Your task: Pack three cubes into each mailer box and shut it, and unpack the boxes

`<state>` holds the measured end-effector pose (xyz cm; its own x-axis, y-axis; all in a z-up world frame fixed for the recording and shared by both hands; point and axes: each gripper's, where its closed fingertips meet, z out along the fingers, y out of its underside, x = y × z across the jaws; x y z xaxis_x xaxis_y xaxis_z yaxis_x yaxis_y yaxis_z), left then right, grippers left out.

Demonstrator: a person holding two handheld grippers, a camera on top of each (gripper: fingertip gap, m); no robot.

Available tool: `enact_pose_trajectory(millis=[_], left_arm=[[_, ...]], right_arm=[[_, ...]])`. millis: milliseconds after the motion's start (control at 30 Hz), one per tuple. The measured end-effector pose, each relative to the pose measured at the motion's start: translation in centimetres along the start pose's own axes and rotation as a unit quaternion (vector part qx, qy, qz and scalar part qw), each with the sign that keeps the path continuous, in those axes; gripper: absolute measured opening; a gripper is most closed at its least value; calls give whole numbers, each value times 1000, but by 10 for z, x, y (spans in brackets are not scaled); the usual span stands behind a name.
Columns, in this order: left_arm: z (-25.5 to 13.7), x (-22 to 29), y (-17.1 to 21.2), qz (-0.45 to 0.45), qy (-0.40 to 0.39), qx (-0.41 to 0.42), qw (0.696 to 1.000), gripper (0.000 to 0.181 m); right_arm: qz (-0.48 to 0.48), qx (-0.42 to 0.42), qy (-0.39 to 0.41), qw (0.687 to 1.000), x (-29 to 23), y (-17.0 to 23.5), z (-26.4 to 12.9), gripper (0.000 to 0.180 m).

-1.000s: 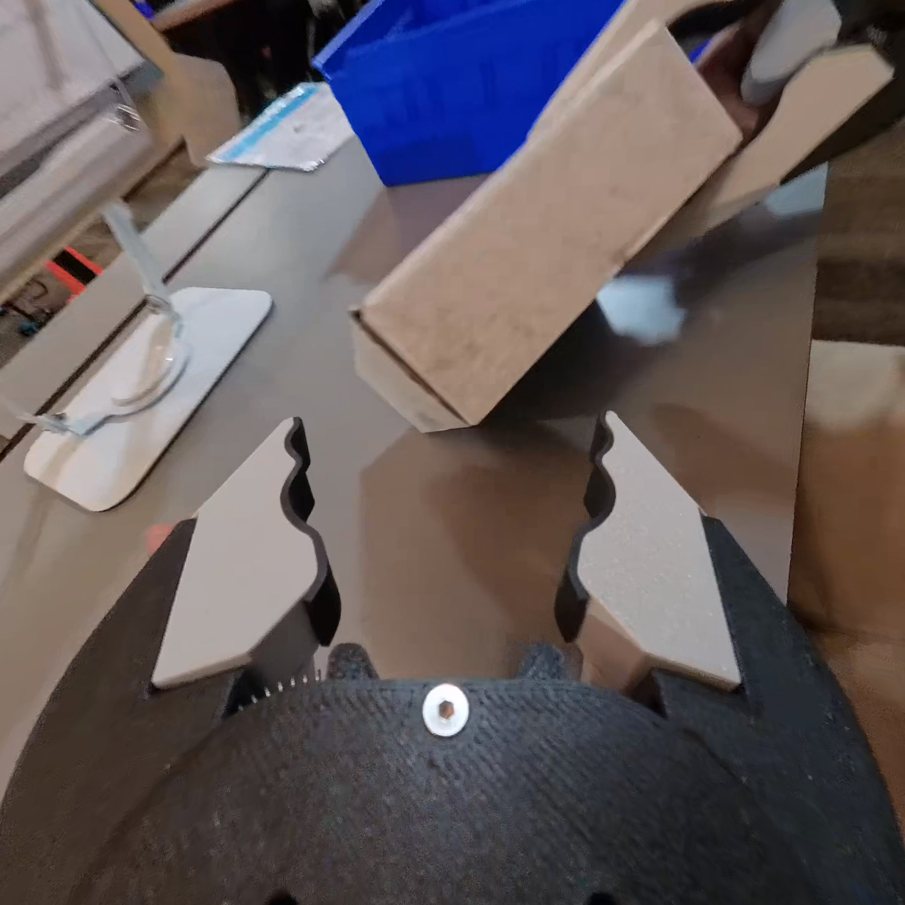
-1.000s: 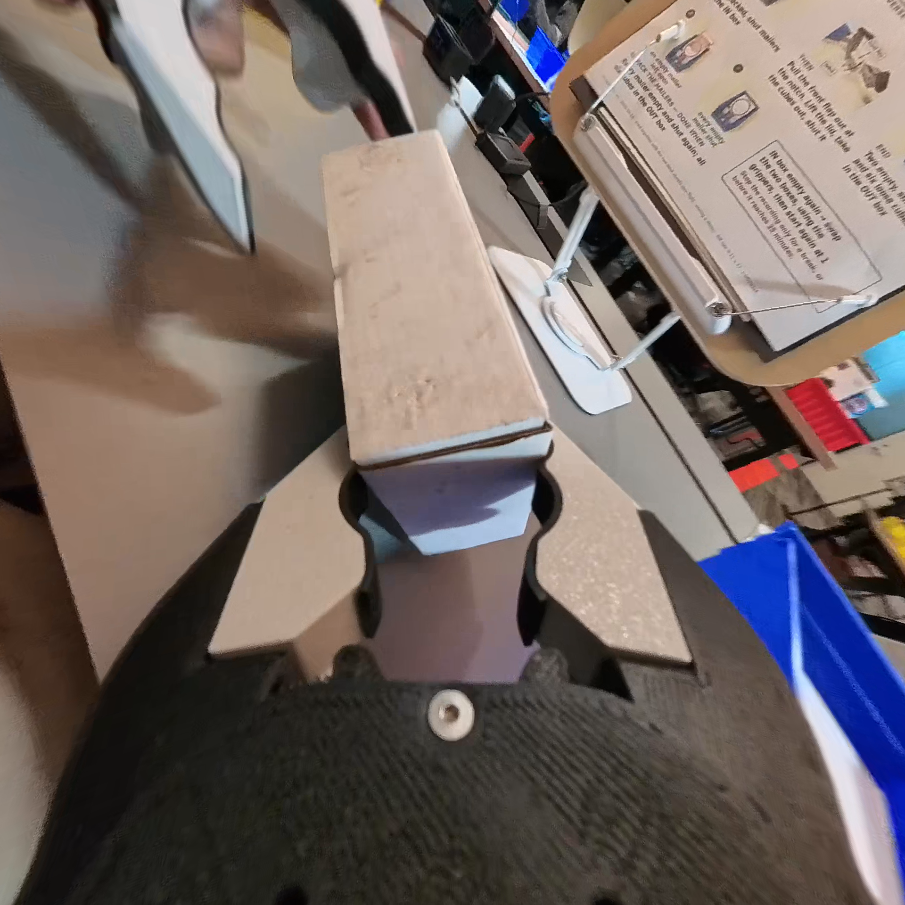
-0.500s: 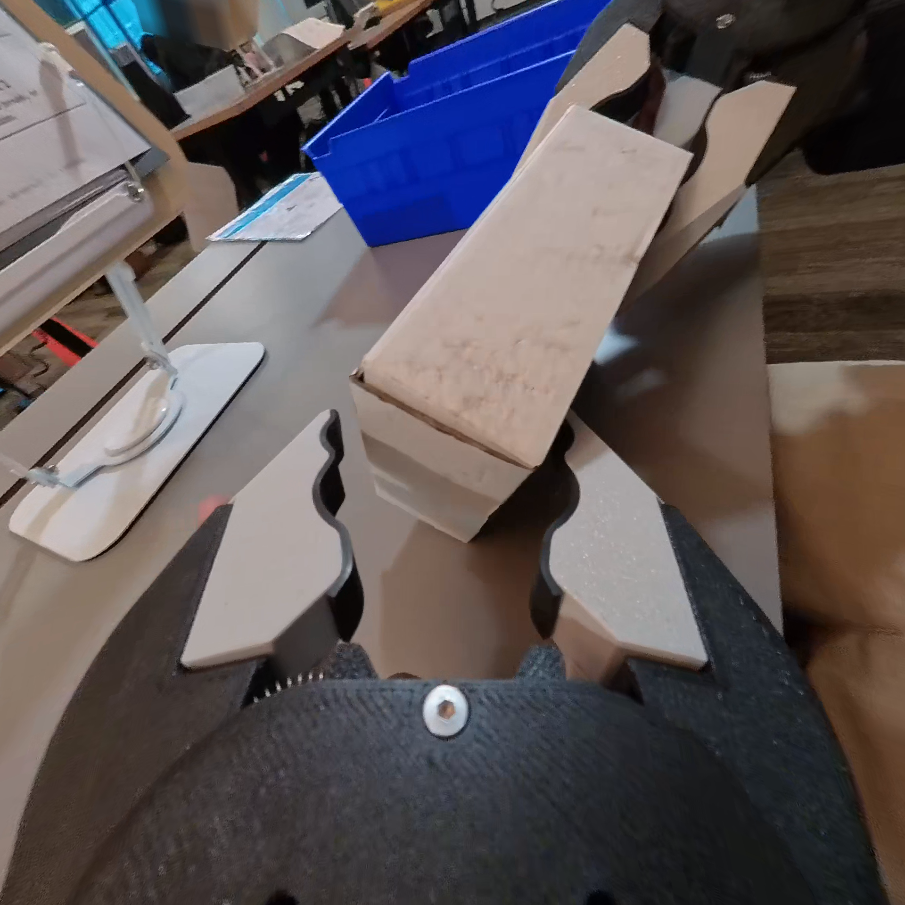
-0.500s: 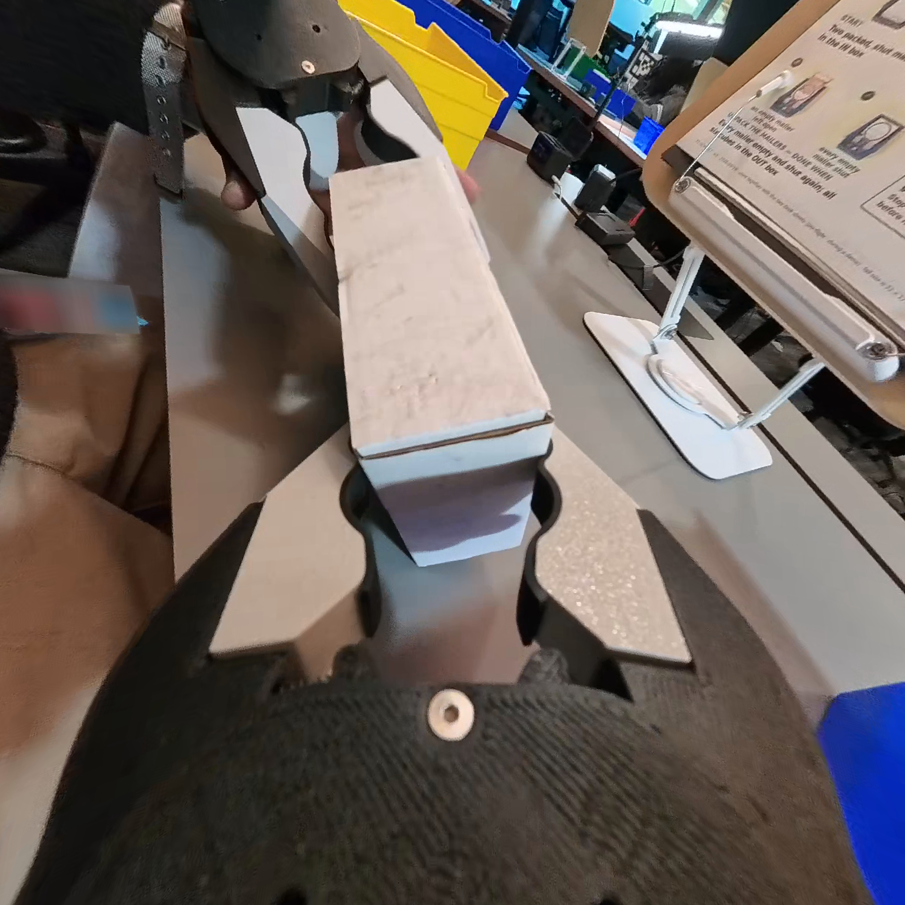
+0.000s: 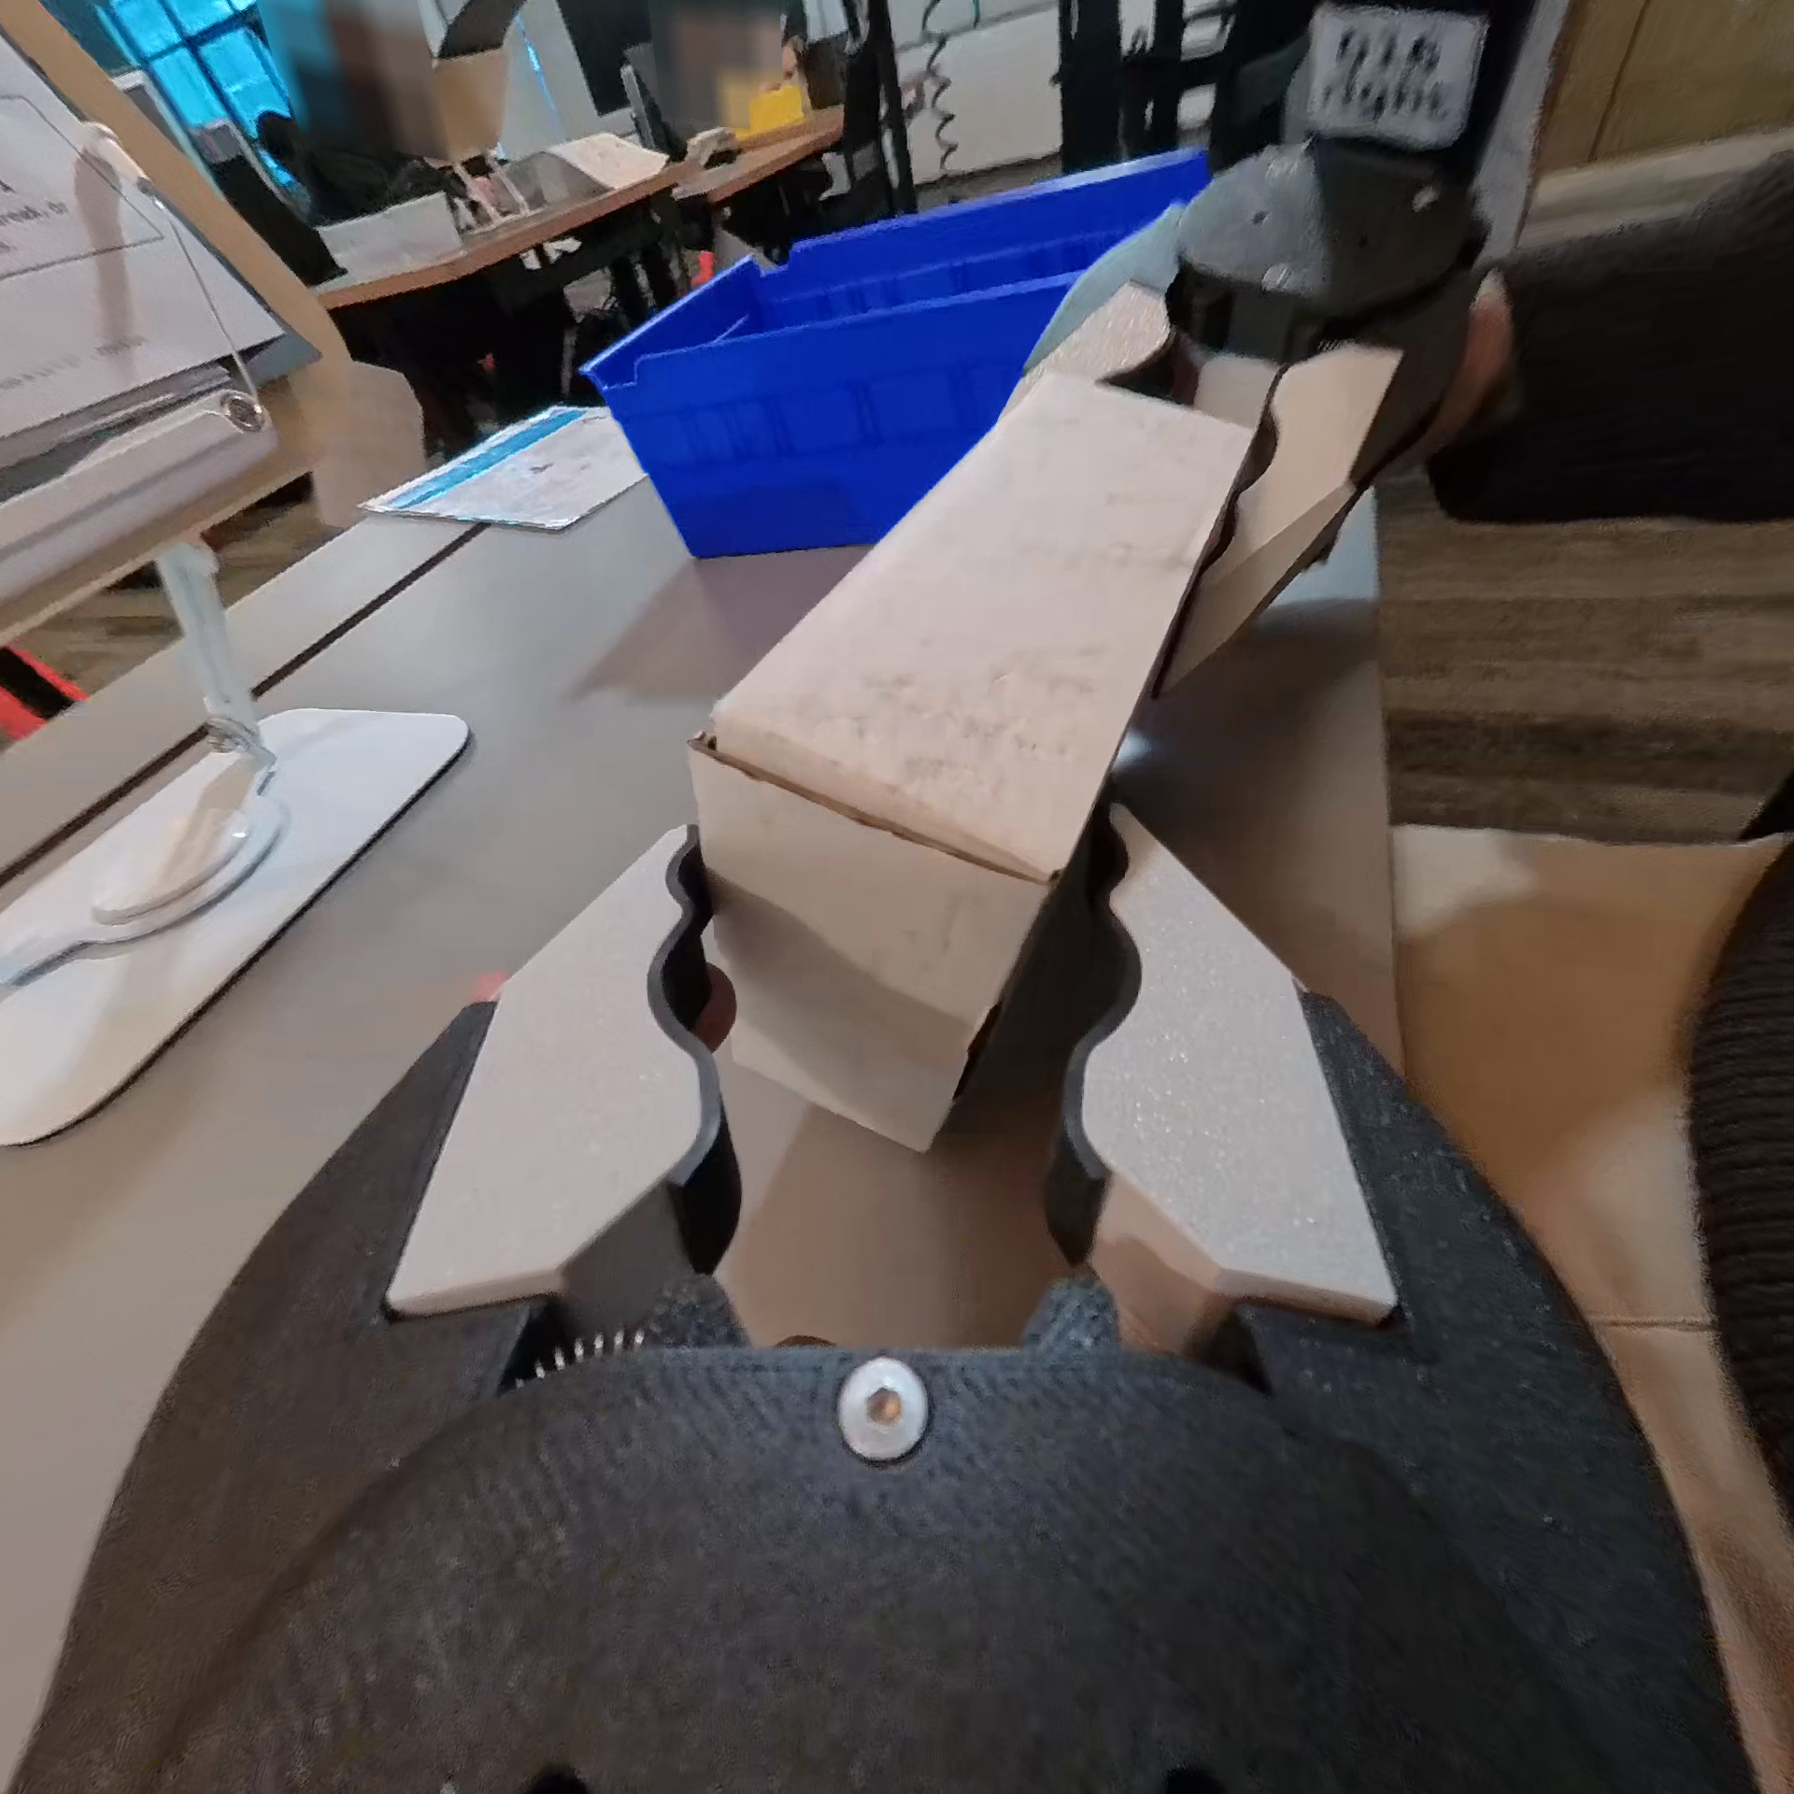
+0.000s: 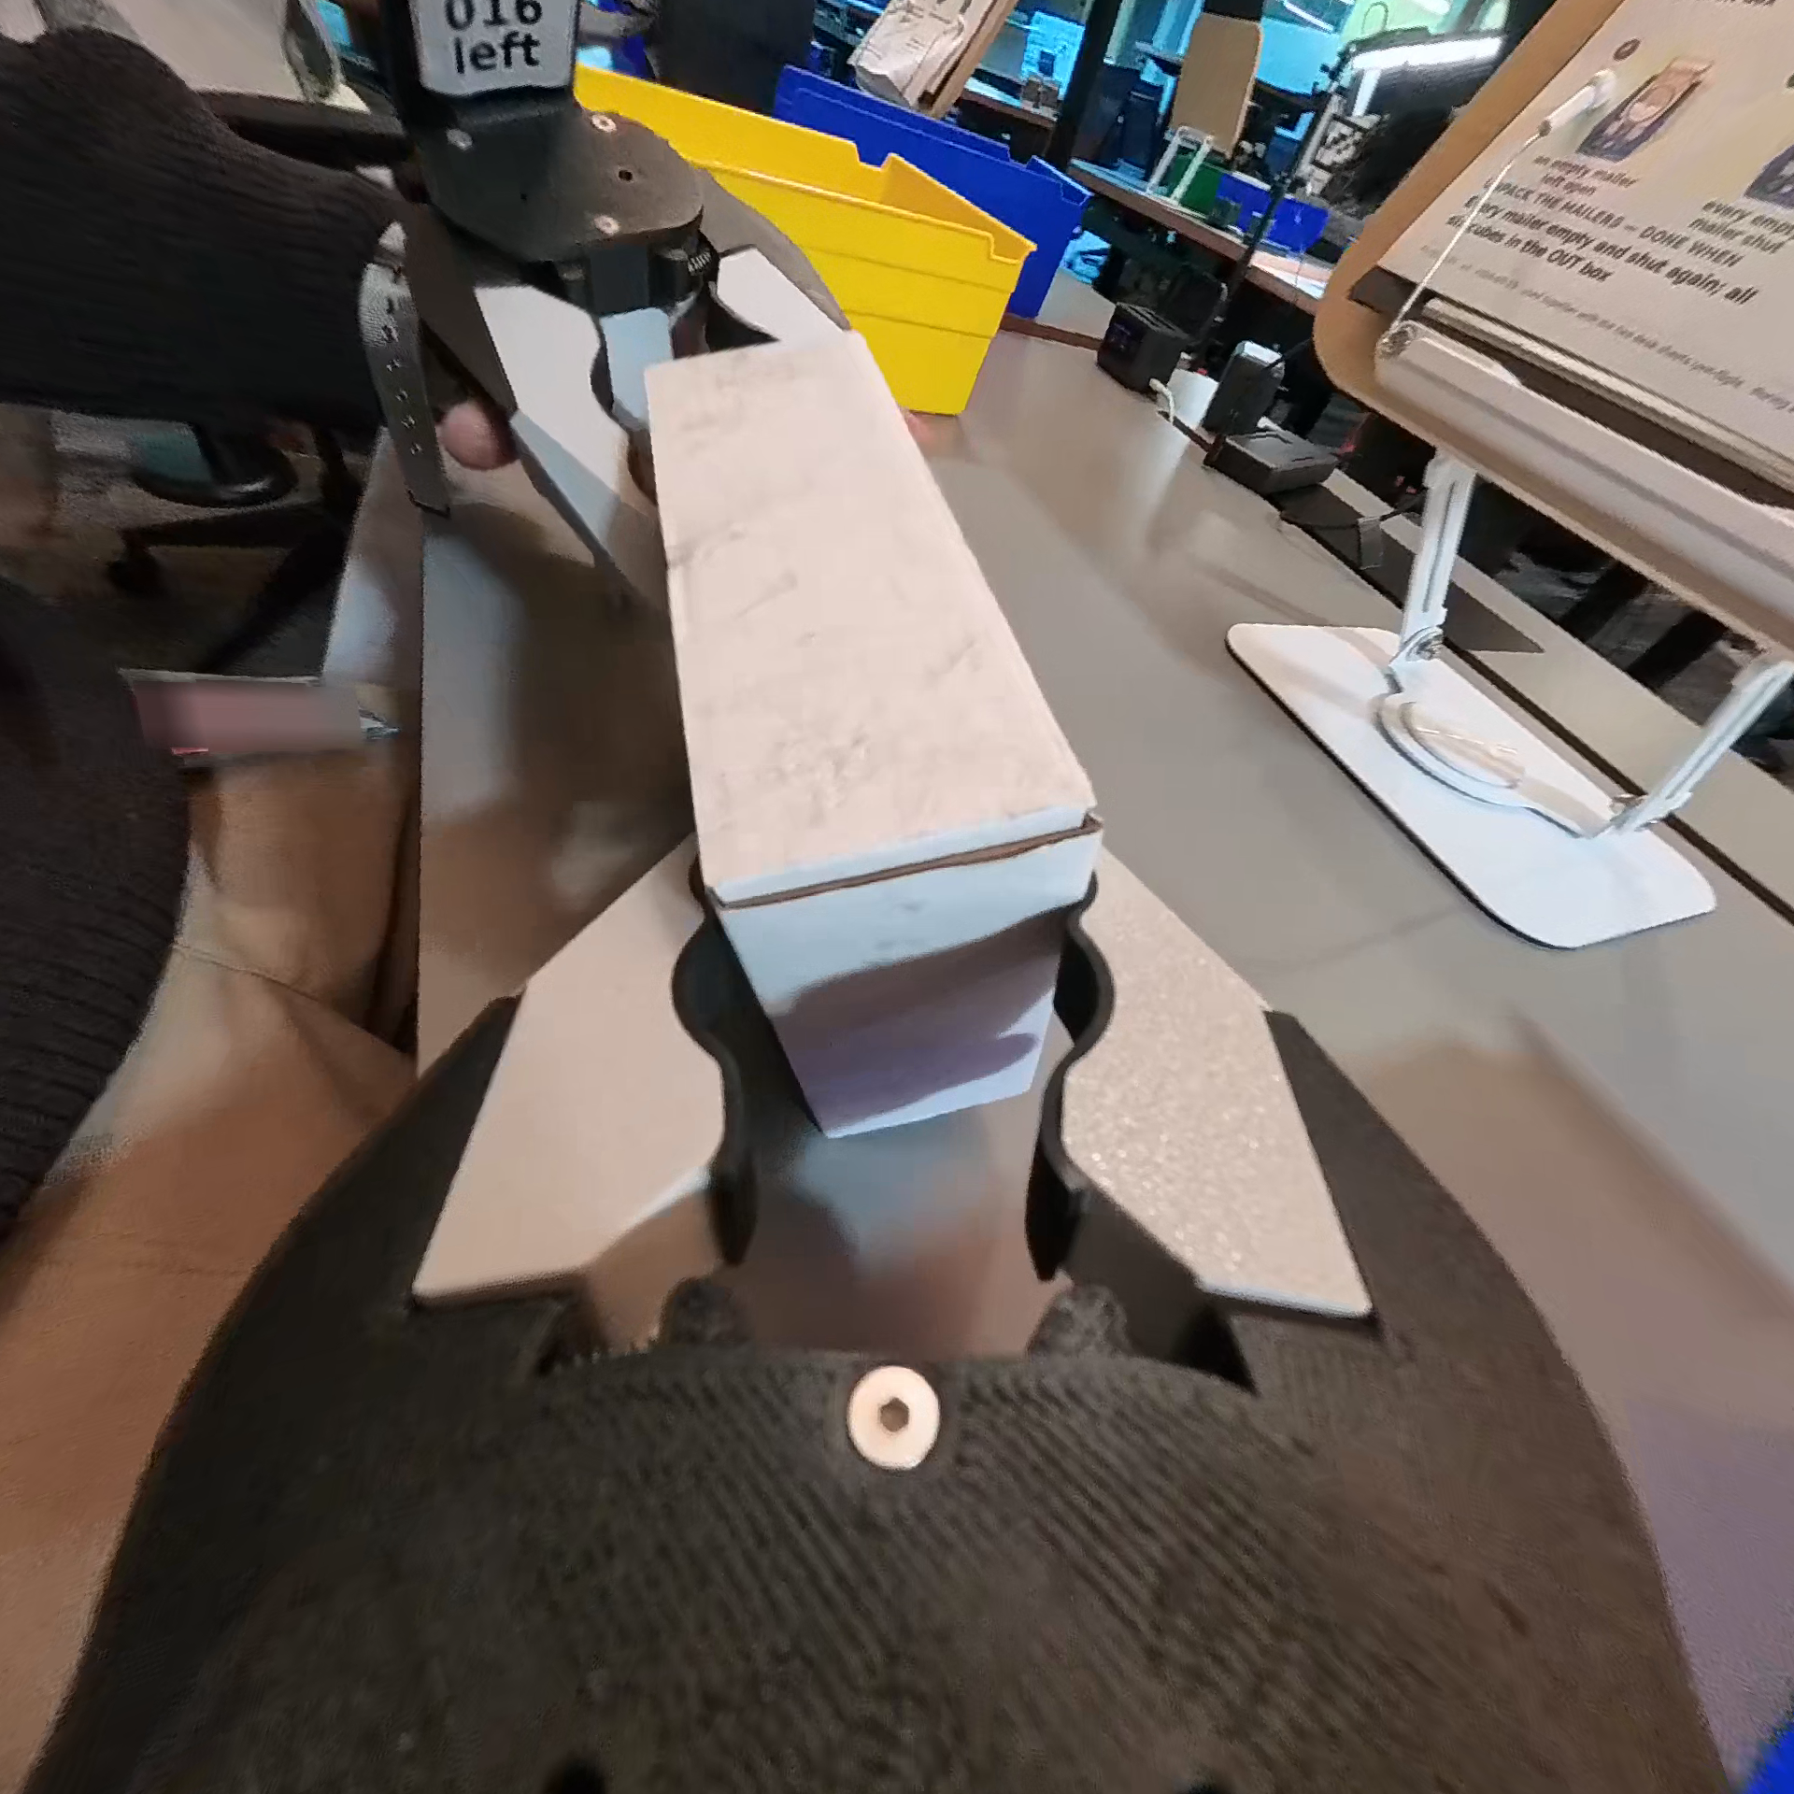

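Note:
A long closed cardboard mailer box (image 5: 971, 631) hangs above the grey table (image 5: 466, 621), held at both ends. My right gripper (image 6: 898, 893) is shut on its near end in the right wrist view, where the box (image 6: 835, 602) runs away from me. My left gripper (image 5: 898, 864) has its fingers against the sides of the other end, which sits tilted between them. Each gripper shows at the far end in the other's view: the left one (image 6: 680, 388) and the right one (image 5: 1213, 437). No cubes are in view.
A blue bin (image 5: 854, 417) stands behind the box. A yellow bin (image 6: 874, 252) stands at the other end. A white document stand (image 6: 1456, 777) holds an instruction sheet at the table's far side. A paper sheet (image 5: 514, 476) lies near the blue bin. The person's lap is at the table's near edge.
My right gripper swung the box level and toward the left gripper. My left gripper moved onto the box's free end and its jaws narrowed around it.

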<state>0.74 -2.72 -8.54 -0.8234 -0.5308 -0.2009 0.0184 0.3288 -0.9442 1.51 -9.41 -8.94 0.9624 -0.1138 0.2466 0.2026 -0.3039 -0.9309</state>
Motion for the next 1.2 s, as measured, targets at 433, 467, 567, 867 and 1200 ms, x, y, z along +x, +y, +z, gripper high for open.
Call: enact_pose_trajectory(millis=[433,467,567,867,1200], left_arm=[[-8,-9,-5,50,-81,8,995,74],[-10,-17,-4,63,-108,3,992,74],[-18,-37,4,66,-156,-10,985,70],[-18,-33,0,76,-166,-7,983,68],[-15,-23,-5,117,-170,-6,978,66]], right_arm=[[-15,2,39,999,13,-4,12,75],[-34,-1,68,997,21,-4,12,75],[-91,14,138,986,37,-17,3,64],[-298,-31,236,925,15,-57,20,54],[-377,-38,244,893,3,-64,26,50]])
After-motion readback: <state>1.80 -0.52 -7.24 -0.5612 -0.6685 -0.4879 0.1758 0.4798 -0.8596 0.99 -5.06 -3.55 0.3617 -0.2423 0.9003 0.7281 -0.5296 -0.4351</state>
